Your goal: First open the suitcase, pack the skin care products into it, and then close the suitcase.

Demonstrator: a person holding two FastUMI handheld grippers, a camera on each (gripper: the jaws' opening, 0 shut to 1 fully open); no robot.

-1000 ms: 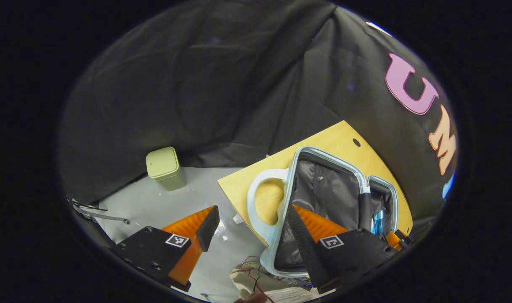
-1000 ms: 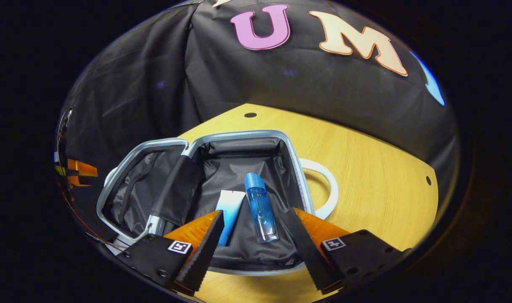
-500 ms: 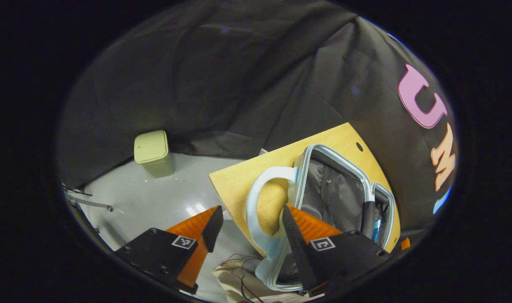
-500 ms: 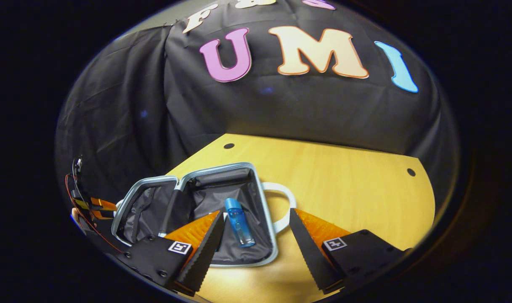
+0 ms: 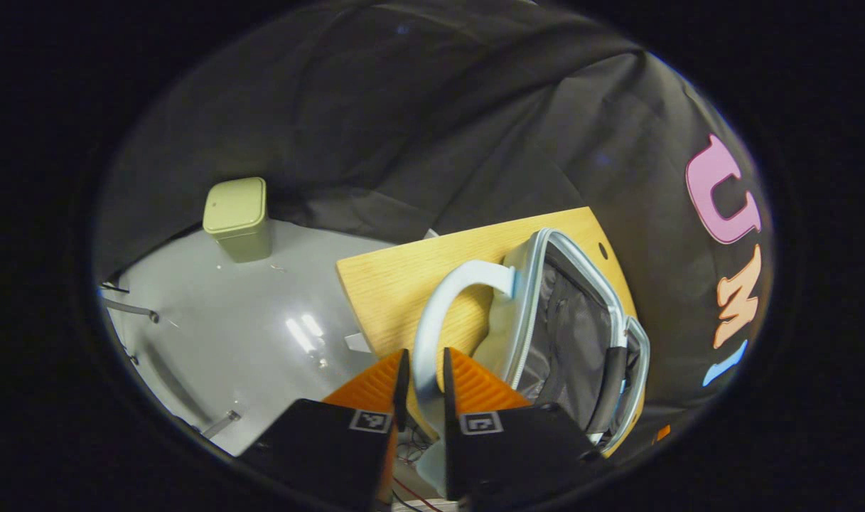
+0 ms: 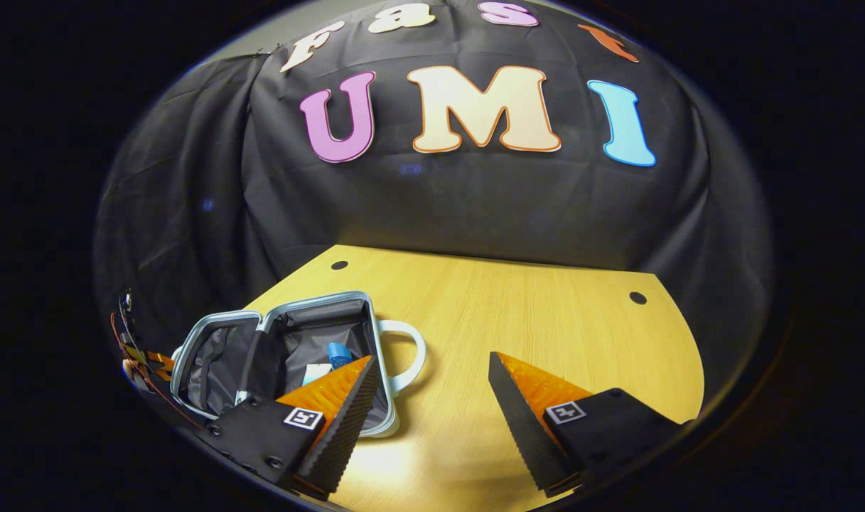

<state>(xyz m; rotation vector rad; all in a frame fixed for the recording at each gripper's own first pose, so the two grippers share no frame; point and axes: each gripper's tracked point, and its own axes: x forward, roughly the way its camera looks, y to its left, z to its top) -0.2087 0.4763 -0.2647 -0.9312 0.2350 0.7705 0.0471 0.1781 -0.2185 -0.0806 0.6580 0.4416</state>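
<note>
Since the earlier frame, the left gripper (image 5: 423, 380) has closed, its fingers now clamped on the pale handle (image 5: 432, 327) of the suitcase (image 5: 567, 334), while the right gripper (image 6: 432, 405) has drawn back from the case, fingers wide apart over the wooden table (image 6: 532, 320). The suitcase lies open at the table's left end, a blue bottle (image 6: 338, 353) and a white tube (image 6: 315, 372) inside it. Beyond the table, a green bin (image 5: 237, 217) stands on the grey floor (image 5: 247, 313) against the black cloth wall (image 5: 404, 128).
</note>
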